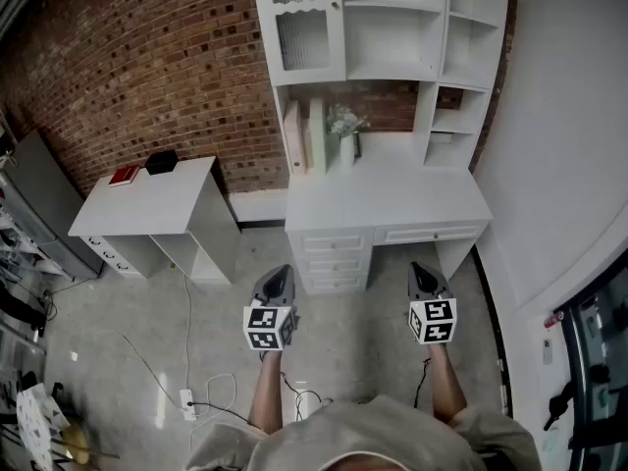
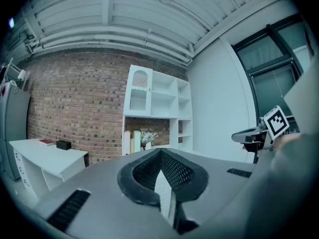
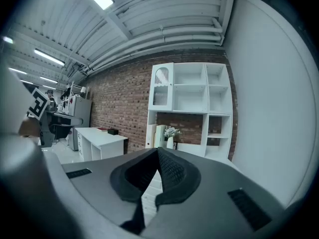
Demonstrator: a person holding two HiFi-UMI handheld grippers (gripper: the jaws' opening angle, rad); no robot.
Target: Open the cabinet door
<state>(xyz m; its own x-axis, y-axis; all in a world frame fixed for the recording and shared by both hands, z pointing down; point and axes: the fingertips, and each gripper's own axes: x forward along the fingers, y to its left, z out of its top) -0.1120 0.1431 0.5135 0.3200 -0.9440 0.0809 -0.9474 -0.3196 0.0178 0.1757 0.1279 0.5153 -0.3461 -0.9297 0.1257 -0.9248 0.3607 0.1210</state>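
Both claws, the left claw [image 1: 281, 271] and the right claw [image 1: 420, 268], are pinched fully closed on nothing. The cabinet door [image 1: 306, 26], a glazed panel at the shelf unit's [image 1: 392, 72] upper left, stands closed well ahead of and above them. Arriving with jaws closed would likely bump the small knob [image 1: 335, 6] instead of gripping it. No writing is readable, only square markers on the cubes [image 1: 267, 328].
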